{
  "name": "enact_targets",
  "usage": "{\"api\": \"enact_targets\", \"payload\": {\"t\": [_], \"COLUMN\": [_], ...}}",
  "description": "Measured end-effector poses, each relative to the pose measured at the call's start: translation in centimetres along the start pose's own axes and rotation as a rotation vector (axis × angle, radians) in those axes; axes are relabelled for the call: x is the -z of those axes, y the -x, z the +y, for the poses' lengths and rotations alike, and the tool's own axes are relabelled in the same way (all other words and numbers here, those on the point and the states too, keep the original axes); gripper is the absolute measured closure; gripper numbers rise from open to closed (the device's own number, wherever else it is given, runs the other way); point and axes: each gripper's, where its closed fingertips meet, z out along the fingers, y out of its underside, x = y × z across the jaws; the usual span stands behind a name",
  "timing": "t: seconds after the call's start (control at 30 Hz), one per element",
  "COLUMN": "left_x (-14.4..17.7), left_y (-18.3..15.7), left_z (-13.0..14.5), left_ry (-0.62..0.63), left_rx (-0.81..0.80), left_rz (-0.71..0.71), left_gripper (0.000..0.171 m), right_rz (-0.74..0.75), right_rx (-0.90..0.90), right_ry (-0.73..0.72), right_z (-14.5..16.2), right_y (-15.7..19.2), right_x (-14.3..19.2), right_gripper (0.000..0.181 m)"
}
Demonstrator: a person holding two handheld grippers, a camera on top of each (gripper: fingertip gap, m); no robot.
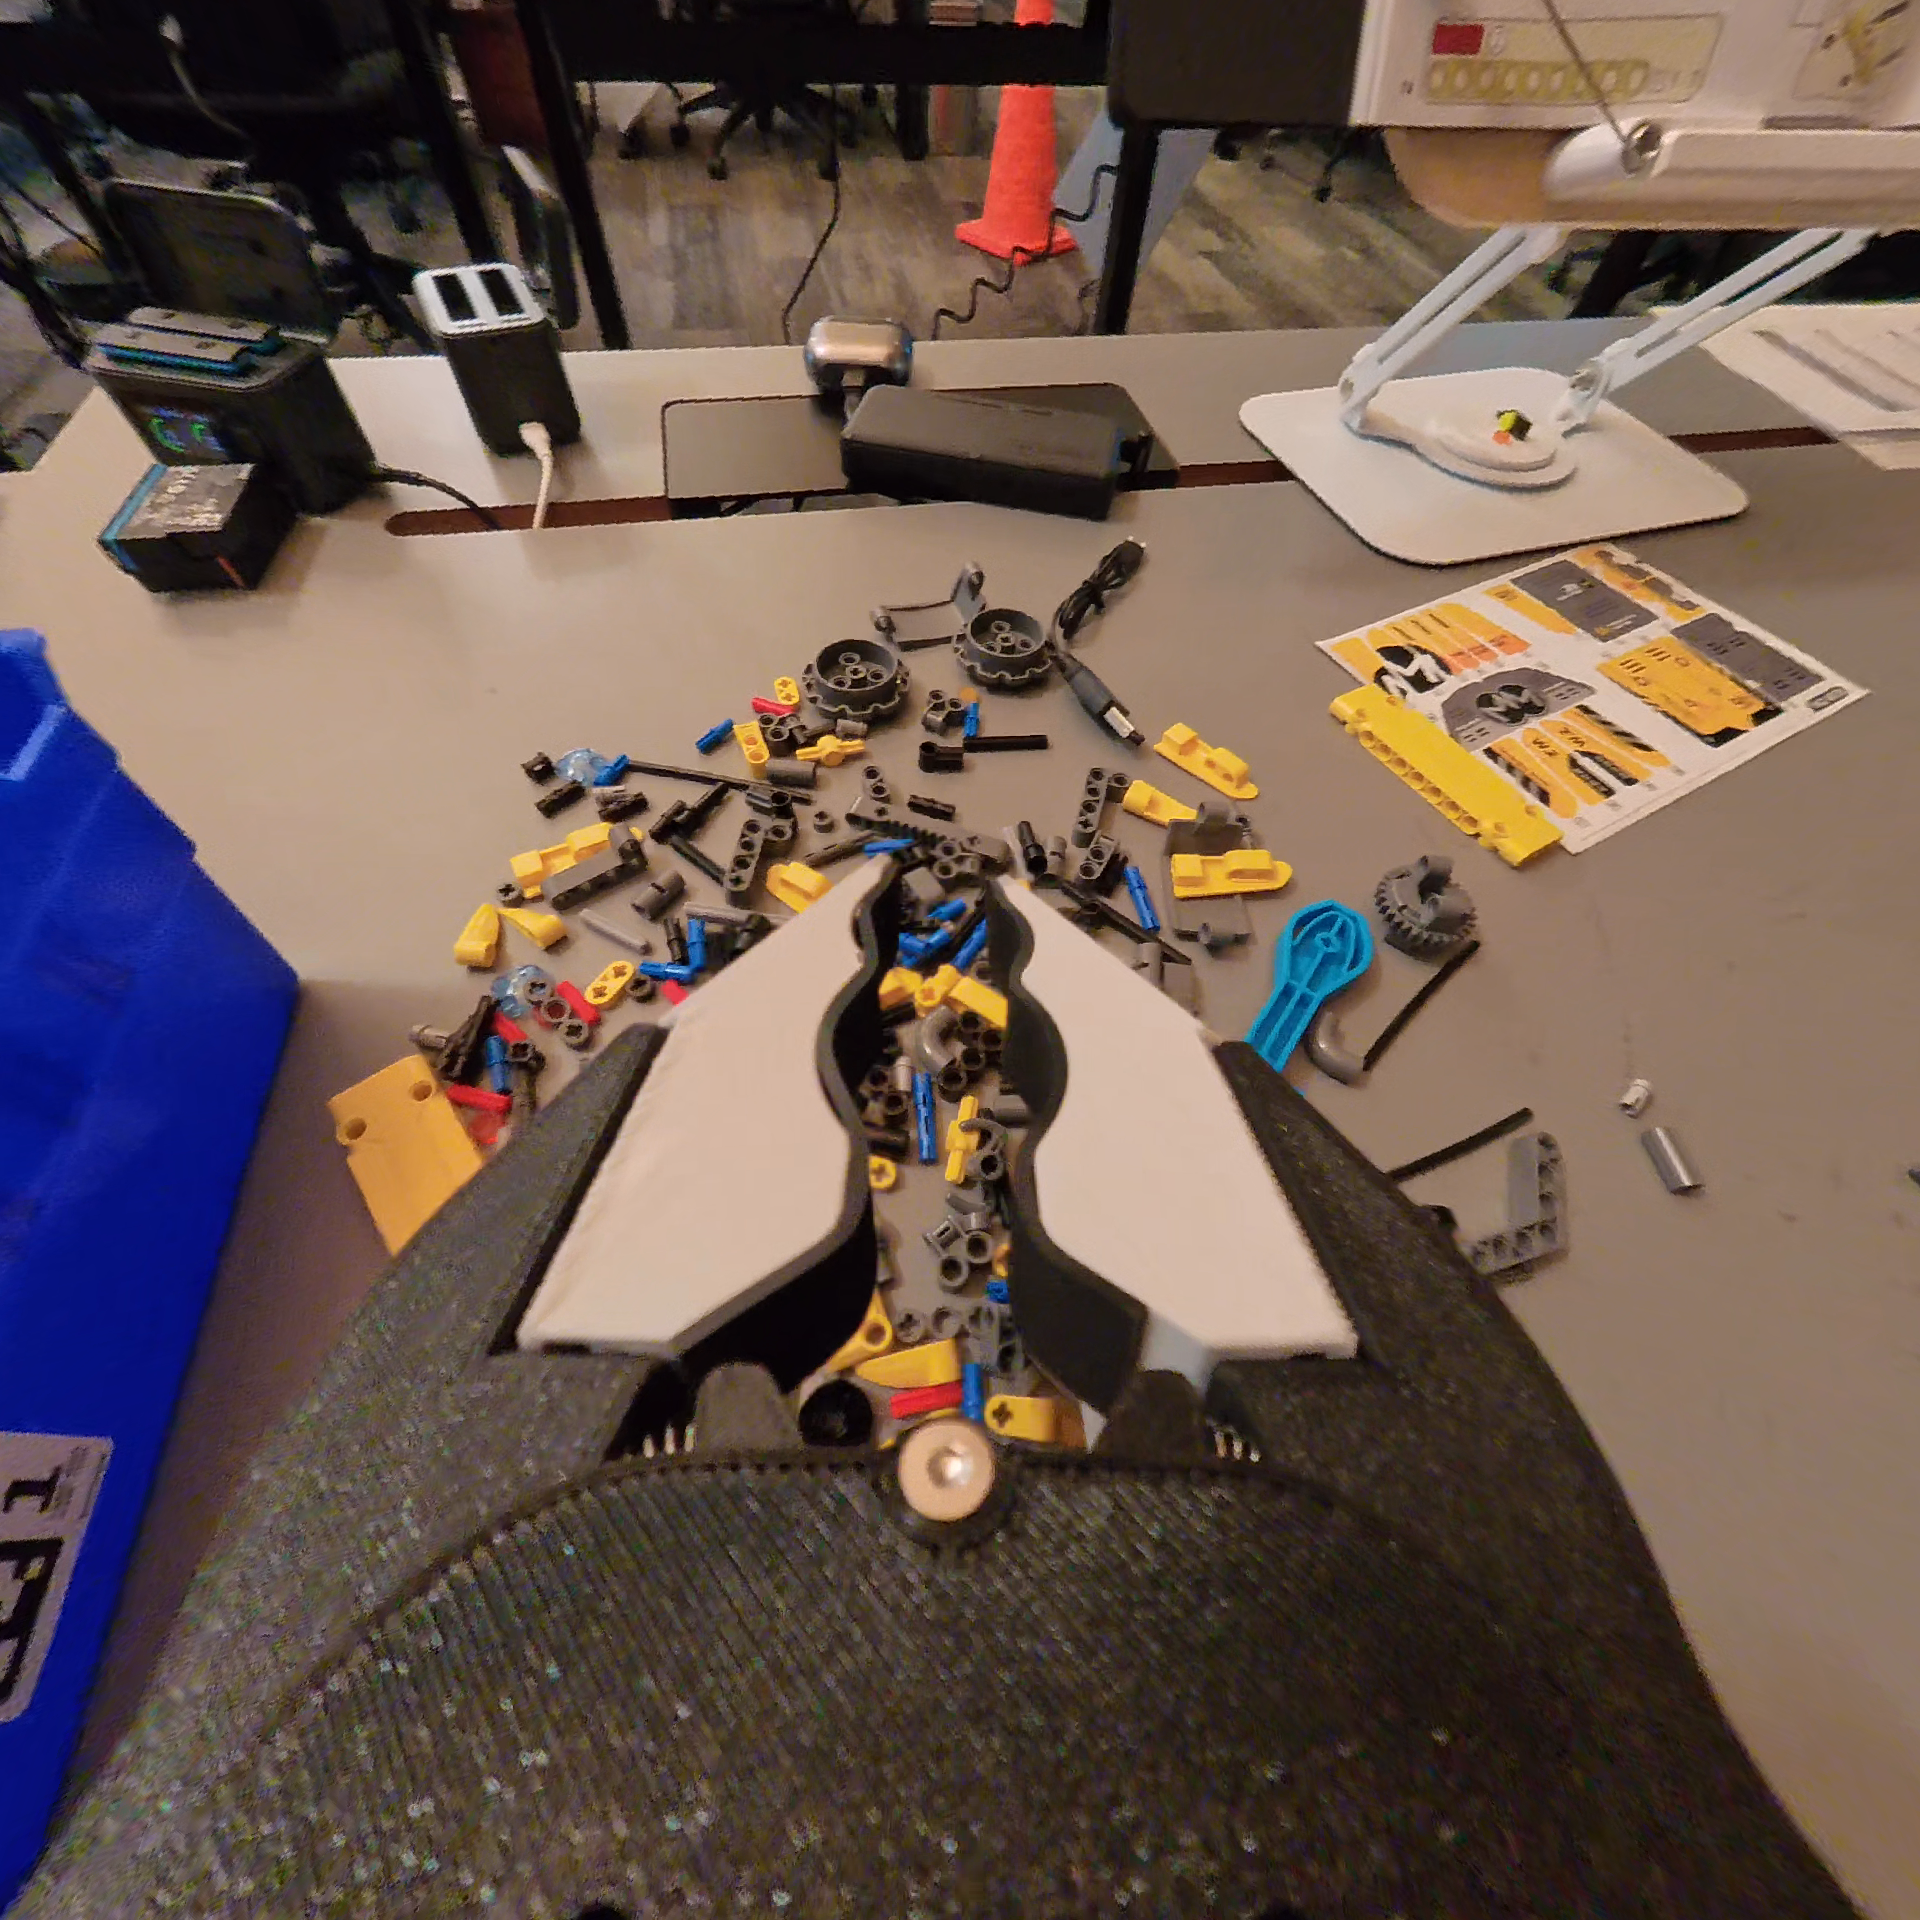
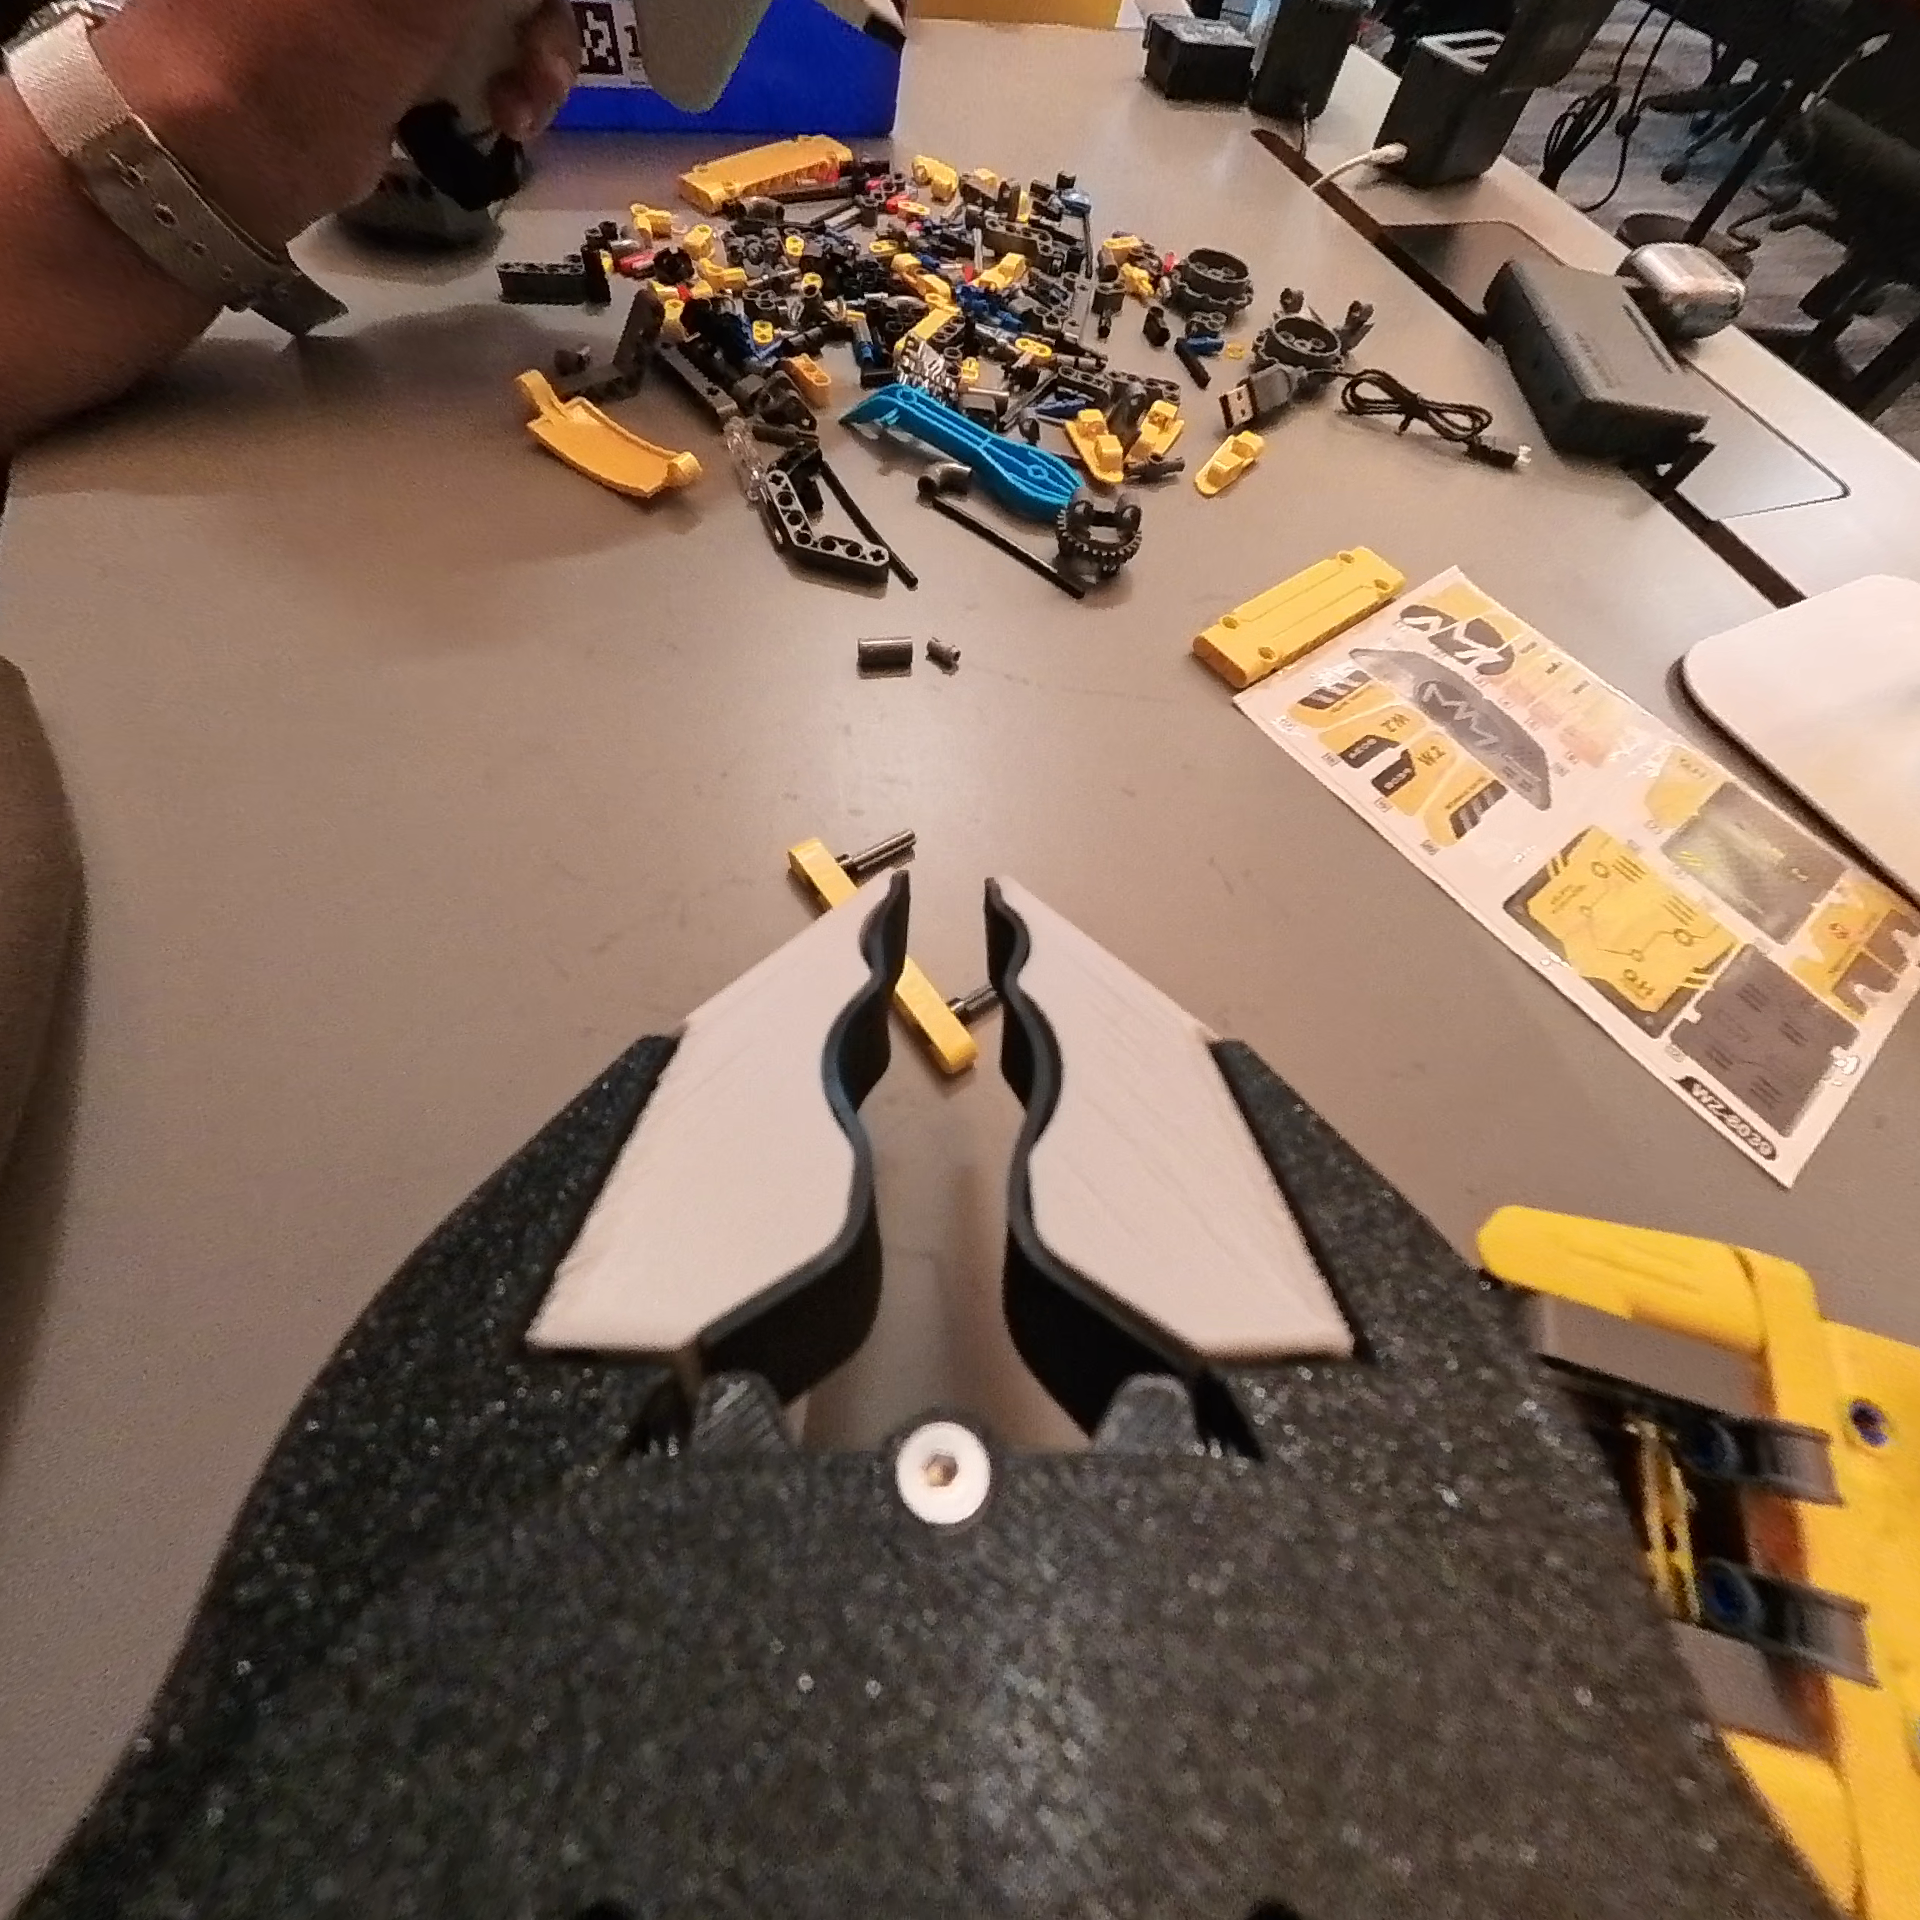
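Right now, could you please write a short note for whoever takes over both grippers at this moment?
Left gripper: open, empty, hovering over the pile of small building parts on the grey table.
Right gripper: open, holding nothing; a yellow beam with dark pins lies on the table between its fingers.
Blue tool lies at the pile's edge; sticker sheet and a yellow panel lie to the right. A partly built yellow assembly sits beside the right gripper.
Done: some assembly. Left: most parts are still loose.
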Motion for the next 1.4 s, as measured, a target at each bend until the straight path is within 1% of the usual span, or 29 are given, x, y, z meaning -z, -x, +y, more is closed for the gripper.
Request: {"api": "enact_targets", "payload": {"t": [0.13,0.2,0.37,0.53,0.73,0.8,0.97,1.03,1.13,1.2,1.23,1.33,1.4], "left_x": [0.1,0.1,0.4,0.2,0.2,0.5,2.0,2.2,2.3,2.9,3.4,4.6,5.3], "left_y": [0.6,0.5,0.4,-0.2,-0.5,-0.2,1.2,1.4,2.0,3.0,3.6,4.8,5.6], "left_z": [0.0,-0.1,-0.3,-0.2,-0.2,-0.6,-2.3,-2.5,-2.4,-2.8,-3.0,-3.5,-3.5], "left_ry": [0.004,0.001,-0.021,-0.012,-0.011,-0.033,-0.154,-0.169,-0.172,-0.195,-0.205,-0.257,-0.27], "left_rx": [-0.035,-0.04,-0.034,-0.055,-0.117,-0.121,-0.174,-0.192,-0.157,-0.139,-0.109,0.02,0.037], "left_rz": [-0.067,-0.065,-0.055,-0.045,-0.08,-0.111,-0.25,-0.277,-0.294,-0.317,-0.325,-0.286,-0.307], "left_gripper": [0.155,0.156,0.171,0.171,0.171,0.171,0.171,0.171,0.171,0.171,0.171,0.171,0.171], "right_rz": [0.004,0.004,0.005,0.005,0.009,0.01,0.009,0.009,0.009,0.011,0.012,0.01,0.011], "right_rx": [0.007,0.008,0.009,0.012,0.016,0.017,0.019,0.019,0.018,0.019,0.021,0.025,0.026], "right_ry": [0.001,0.001,0.008,0.01,0.009,0.009,0.01,0.011,0.013,0.011,0.007,-0.01,-0.011], "right_z": [0.0,0.0,0.1,0.1,0.1,0.1,0.1,0.1,0.2,0.1,0.1,-0.3,-0.3], "right_y": [0.0,0.0,0.0,0.0,0.0,0.0,0.0,0.0,0.0,0.0,0.0,0.0,0.0], "right_x": [0.1,0.0,0.0,-0.1,0.0,0.0,0.0,0.0,-0.1,0.0,0.0,0.2,0.2], "right_gripper": [0.167,0.167,0.167,0.167,0.167,0.167,0.167,0.167,0.167,0.167,0.167,0.167,0.167]}}
